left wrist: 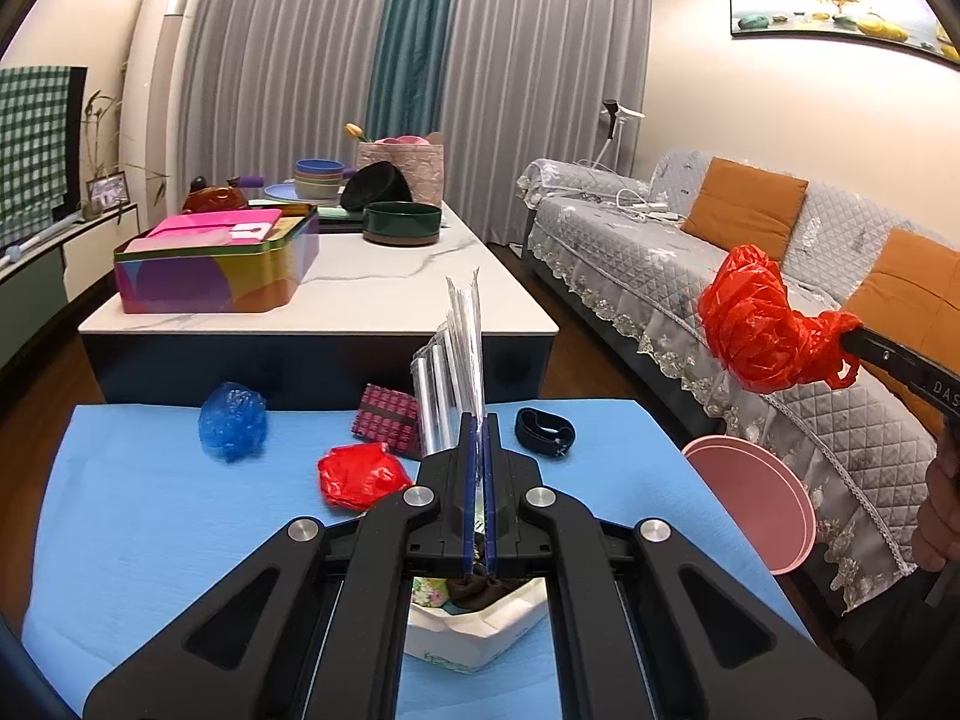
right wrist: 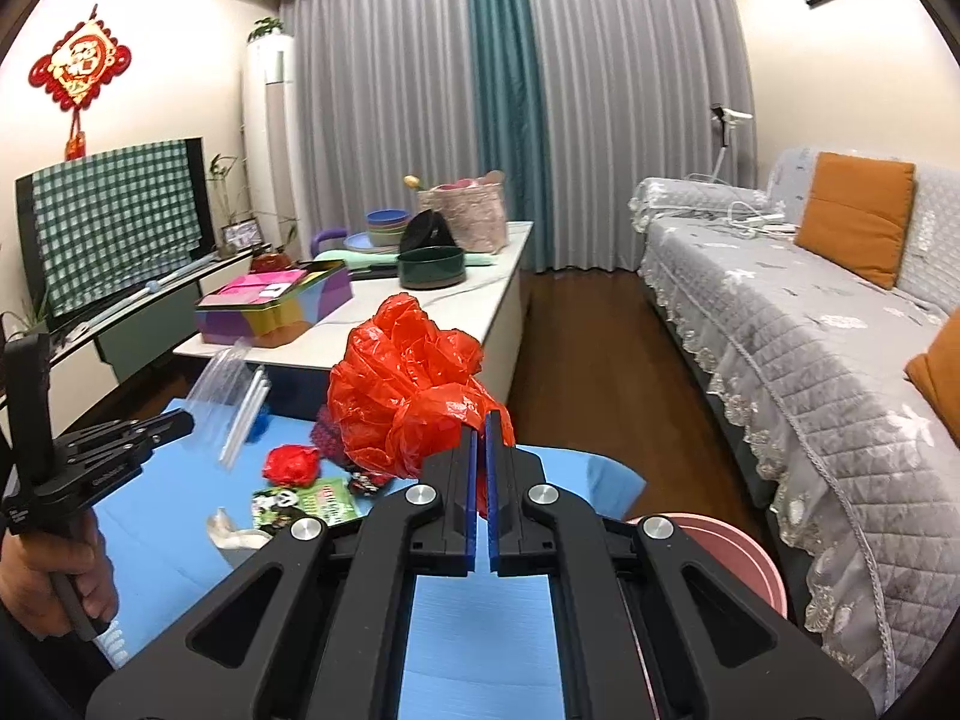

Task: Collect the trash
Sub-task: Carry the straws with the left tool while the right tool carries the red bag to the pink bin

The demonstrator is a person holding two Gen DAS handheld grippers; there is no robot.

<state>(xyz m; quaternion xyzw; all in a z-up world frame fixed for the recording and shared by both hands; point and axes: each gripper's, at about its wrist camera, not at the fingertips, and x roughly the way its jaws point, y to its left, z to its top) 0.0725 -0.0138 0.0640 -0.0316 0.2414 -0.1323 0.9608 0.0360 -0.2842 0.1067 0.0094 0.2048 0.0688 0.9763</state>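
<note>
Blue mat (left wrist: 150, 528): scattered wrappers, perhaps a wristband (left wrist: 545, 432).

A colourful tin box (left wrist: 216, 267) sits at ten o'clock on the marble table (left wrist: 384, 294), a dark green bowl (left wrist: 402, 222) behind it; a grey sofa (left wrist: 690, 276) with orange cushions (left wrist: 744, 207) runs at three o'clock

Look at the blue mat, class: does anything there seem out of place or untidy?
Yes. Crumpled litter lies scattered on the blue mat: a blue plastic wad, a red plastic wad and a maroon wrapper. A black band lies among them.
</note>
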